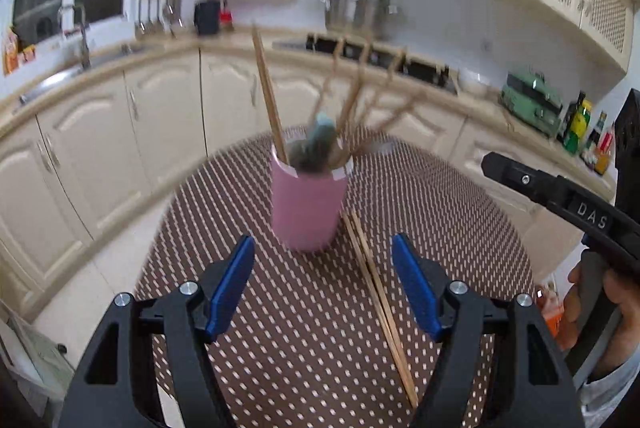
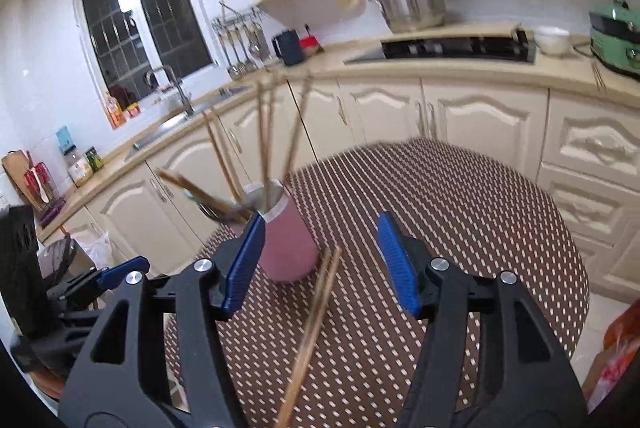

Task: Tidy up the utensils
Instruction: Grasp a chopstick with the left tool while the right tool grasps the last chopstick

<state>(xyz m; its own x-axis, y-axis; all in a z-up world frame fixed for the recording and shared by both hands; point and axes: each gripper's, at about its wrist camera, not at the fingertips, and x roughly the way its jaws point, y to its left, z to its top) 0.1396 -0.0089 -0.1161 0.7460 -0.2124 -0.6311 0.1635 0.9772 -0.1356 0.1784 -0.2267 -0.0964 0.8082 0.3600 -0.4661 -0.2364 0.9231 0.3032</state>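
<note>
A pink cup (image 1: 308, 211) stands on the brown dotted table (image 1: 280, 348), holding several wooden chopsticks (image 1: 268, 95) and a teal utensil (image 1: 320, 143). A loose pair of chopsticks (image 1: 380, 308) lies flat on the table just right of the cup. My left gripper (image 1: 324, 240) is open in front of the cup with nothing between its fingers. In the right wrist view my right gripper (image 2: 322, 224) is open; the loose pair (image 2: 316, 320) runs between its jaws, with neither pad touching it. The cup (image 2: 288, 244) sits beside its left fingertip. A hand (image 1: 600, 300) holds the right gripper's body (image 1: 560, 195).
Cream kitchen cabinets (image 2: 460, 119) curve behind the round table. On the counter are a sink (image 2: 176, 115), a black hob (image 2: 456, 47), a steel pot (image 2: 412, 3), a green appliance (image 2: 616, 35) and bottles (image 1: 580, 123). The table's far edge (image 2: 440, 143) lies behind the cup.
</note>
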